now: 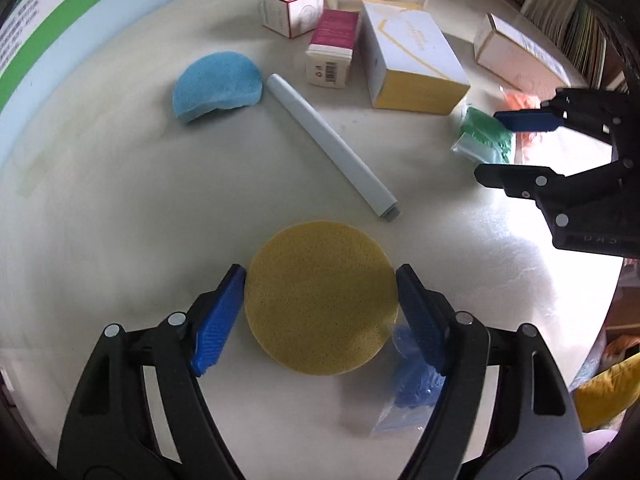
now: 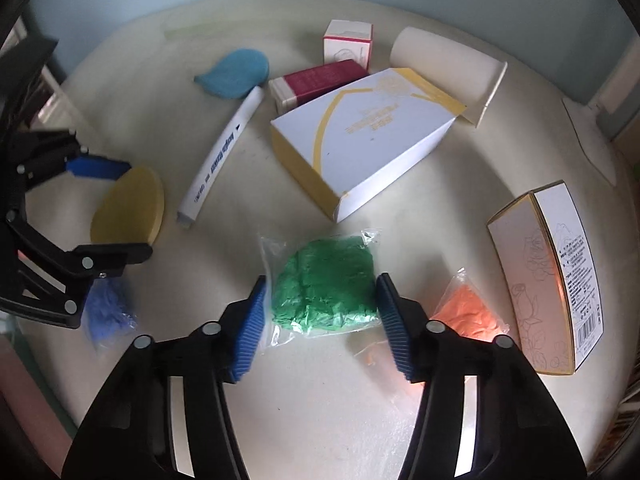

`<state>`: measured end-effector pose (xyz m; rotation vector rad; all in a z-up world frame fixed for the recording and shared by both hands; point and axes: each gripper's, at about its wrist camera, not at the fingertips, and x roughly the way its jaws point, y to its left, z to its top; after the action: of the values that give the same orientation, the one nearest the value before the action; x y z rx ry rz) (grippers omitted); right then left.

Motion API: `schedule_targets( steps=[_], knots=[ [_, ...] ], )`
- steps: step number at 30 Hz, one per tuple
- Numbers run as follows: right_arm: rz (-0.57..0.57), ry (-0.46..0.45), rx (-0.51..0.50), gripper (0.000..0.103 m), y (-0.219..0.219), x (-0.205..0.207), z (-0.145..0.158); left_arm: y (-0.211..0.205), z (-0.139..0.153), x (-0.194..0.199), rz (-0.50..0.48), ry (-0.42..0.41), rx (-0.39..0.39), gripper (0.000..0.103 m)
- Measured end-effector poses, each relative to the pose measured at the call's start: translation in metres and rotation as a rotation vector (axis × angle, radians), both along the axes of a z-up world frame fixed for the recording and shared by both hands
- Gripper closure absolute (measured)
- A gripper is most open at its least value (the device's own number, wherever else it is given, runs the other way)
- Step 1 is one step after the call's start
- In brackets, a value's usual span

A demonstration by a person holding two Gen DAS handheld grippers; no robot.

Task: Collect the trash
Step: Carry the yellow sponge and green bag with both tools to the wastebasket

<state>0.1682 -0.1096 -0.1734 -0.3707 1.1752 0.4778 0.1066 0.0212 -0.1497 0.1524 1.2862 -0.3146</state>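
Left hand-held gripper (image 1: 320, 276) sits at the bottom of its own view with jaws apart, one on each side of the round yellow sponge (image 1: 320, 296); the blue pads look to be at its edges, though whether they press it I cannot tell. A bag of blue scraps (image 1: 414, 380) lies just beside the right jaw. Further up the frame lie a pale marker (image 1: 332, 148), a blue sponge (image 1: 218, 84) and several boxes (image 1: 408, 56) on the tabletop (image 1: 120, 220).

Right hand-held gripper (image 2: 320, 282) is low in its own view, jaws apart around the bag of green scraps (image 2: 326, 280), pads near its sides. A bag of orange scraps (image 2: 468, 312) lies to the lower right, next to a rose-printed box (image 2: 548, 276).
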Motion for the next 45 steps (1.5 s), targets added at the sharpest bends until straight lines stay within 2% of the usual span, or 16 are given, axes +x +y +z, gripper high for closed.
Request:
schedule_targets(
  steps=[7,15,21,23,28,35,45],
  knots=[
    [-0.045,-0.011,0.066,0.05,-0.01,-0.003,0.018,0.012,0.015,0.004,0.03,-0.012,-0.039,0.029],
    [-0.117,-0.065,0.202,0.05,-0.045,-0.017,0.064,0.008,0.05,-0.002,0.022,-0.09,-0.033,0.029],
    [-0.19,-0.118,0.259,0.05,-0.06,-0.04,0.091,0.003,0.078,-0.004,0.002,-0.154,-0.037,0.029],
    [-0.212,-0.135,0.269,0.05,-0.052,-0.049,0.096,0.002,0.087,-0.007,-0.005,-0.171,-0.045,0.029],
    [-0.273,-0.177,0.287,0.05,-0.069,-0.084,0.115,-0.005,0.105,-0.01,-0.031,-0.204,-0.066,0.029],
    [-0.381,-0.201,0.297,0.05,-0.102,-0.119,0.114,-0.039,0.117,-0.025,-0.148,-0.231,-0.064,0.029],
    [-0.631,-0.226,0.304,0.05,-0.175,-0.208,0.109,-0.14,0.116,-0.059,-0.415,-0.221,-0.091,0.029]
  ],
)
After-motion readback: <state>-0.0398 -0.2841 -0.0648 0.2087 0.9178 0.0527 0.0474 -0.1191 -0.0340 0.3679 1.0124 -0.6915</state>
